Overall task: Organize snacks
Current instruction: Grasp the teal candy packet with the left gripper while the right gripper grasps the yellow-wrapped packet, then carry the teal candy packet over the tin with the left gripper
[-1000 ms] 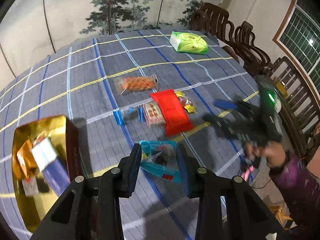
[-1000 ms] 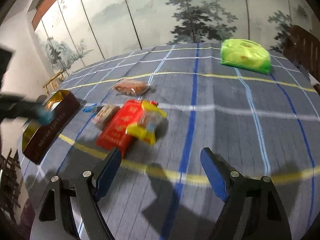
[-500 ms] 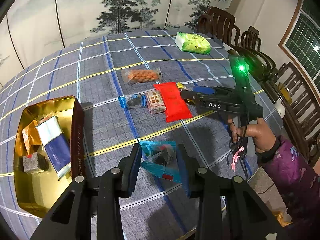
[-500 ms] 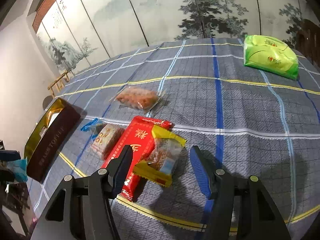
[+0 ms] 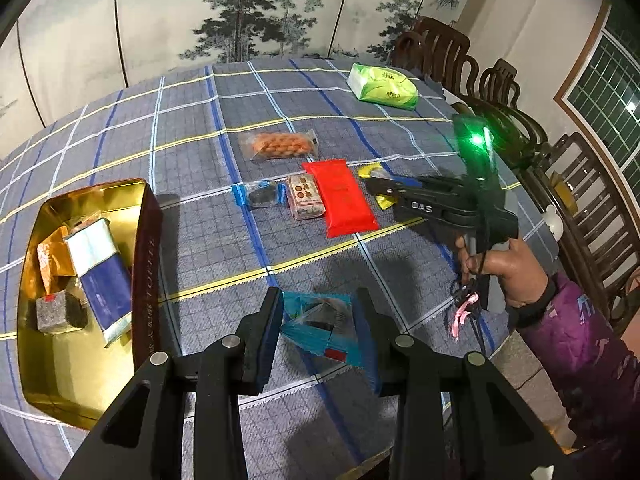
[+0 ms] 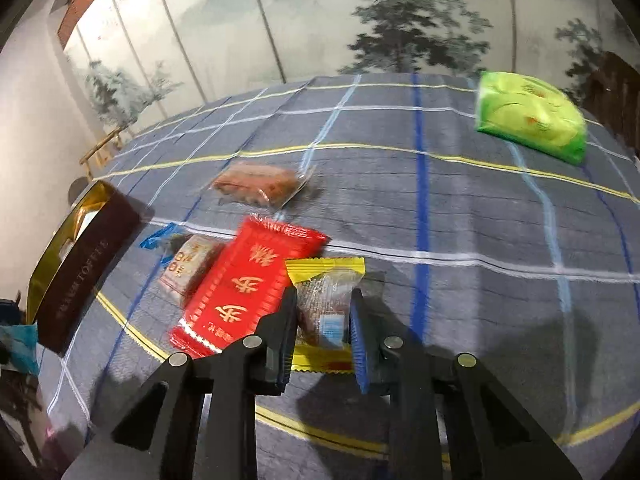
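The left gripper (image 5: 320, 320) pinches a crinkled blue plastic snack packet (image 5: 326, 326) between its two black fingers, holding it above the grey plaid tablecloth (image 5: 200, 248), just right of an open gold-lined tin box with dark brown sides (image 5: 146, 264). Inside that box lie a blue and white wrapped bar (image 5: 100, 276), an orange foil packet (image 5: 50, 258) and a small grey cube-shaped sweet (image 5: 50, 312).

The right gripper (image 6: 324, 316) sits low over the cloth with its fingers set on either side of a clear snack packet with yellow ends (image 6: 326, 308); the blue pads look to be touching the wrapper, though motion blur makes it hard to say whether they are fully pressed onto it. This packet lies against the right edge of a long red packet with gold characters (image 6: 240, 288). To the left of the red one lies a small pale square biscuit pack (image 5: 306, 196), then a little dark sweet with blue twisted ends (image 5: 260, 196). Farther back rests a clear bag of orange round snacks (image 5: 280, 145), and a green tissue pack (image 5: 382, 86) lies near the far edge of the table
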The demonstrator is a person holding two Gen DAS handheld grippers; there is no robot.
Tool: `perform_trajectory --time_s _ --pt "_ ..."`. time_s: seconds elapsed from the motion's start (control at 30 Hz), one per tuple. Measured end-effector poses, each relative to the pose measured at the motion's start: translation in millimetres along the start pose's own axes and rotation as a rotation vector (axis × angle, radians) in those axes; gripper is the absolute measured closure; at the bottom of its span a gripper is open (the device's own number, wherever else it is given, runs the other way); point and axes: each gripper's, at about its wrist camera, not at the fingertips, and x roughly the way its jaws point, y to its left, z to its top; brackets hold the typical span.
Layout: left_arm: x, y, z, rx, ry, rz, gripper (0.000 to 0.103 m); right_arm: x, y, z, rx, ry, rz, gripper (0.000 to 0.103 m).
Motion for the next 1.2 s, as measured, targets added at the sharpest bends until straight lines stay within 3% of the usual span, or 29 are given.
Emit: perform_trajectory --time_s 0.17,0.37,0.53,0.87,1.2 --pt "-13.1 1.6 -7.8 -0.02 -0.022 0.0 0.071 -24.5 -9.0 -16.7 0.065 -0.042 -0.03 0.078" --pt "-41.4 9.3 -22.0 -0.046 -0.077 0.03 0.071 -44.1 -29.7 -35.1 0.164 -0.076 -0.148 0.078" --pt "-62.6 29.7 -38.3 -0.104 -0.109 0.06 0.071 -48.3 -29.2 -37.9 0.165 -0.077 -0.216 0.078" --pt "-94.1 84.0 -76.9 -0.198 -0.173 0.185 0.073 -46.5 -35.6 -38.6 0.212 -0.064 -0.253 0.078" --pt "-97.3 120.8 -81.5 -0.239 -0.194 0.208 0.075 -42.4 -29.4 -36.0 0.192 -0.052 -0.276 0.078"
